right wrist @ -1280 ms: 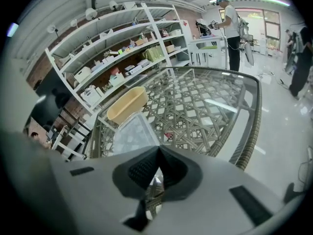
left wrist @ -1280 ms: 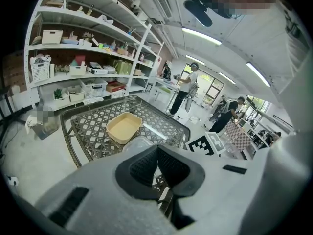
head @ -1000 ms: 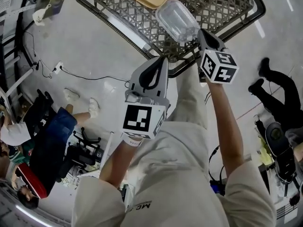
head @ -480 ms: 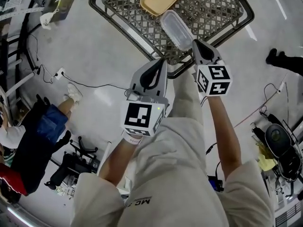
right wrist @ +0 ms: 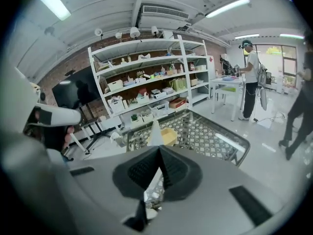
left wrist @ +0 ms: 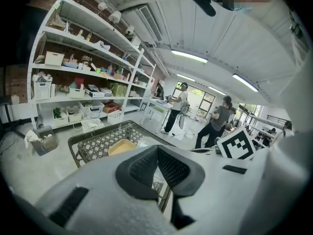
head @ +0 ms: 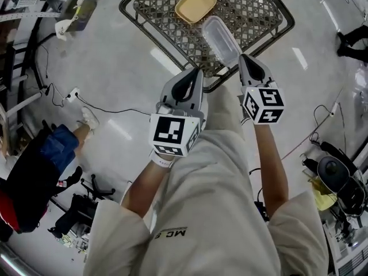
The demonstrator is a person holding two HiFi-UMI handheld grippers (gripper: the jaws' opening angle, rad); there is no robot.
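Note:
In the head view my right gripper (head: 244, 59) is shut on the near rim of a clear plastic container (head: 220, 39), held in the air over the near edge of a wicker table with a glass top (head: 127, 8). The right gripper view shows that container (right wrist: 155, 131) edge-on, rising from the closed right gripper (right wrist: 159, 153). A yellow tray (head: 195, 5) lies on the table beyond it. My left gripper (head: 195, 72) hangs beside the right one, shut and holding nothing. The left gripper (left wrist: 157, 151) points toward the table (left wrist: 73, 143) and the tray (left wrist: 121, 147).
White shelves (left wrist: 88, 87) full of boxes line the wall behind the table. Two people (left wrist: 177, 106) stand at a bench farther back. A seated person (head: 34, 171) is at the left, with cables (head: 57, 91) and a grey bin (head: 75, 13) on the floor.
Both grippers have risen and tipped upward, so the table now looks lower and farther away. The clear container went up with the right gripper and shows edge-on.

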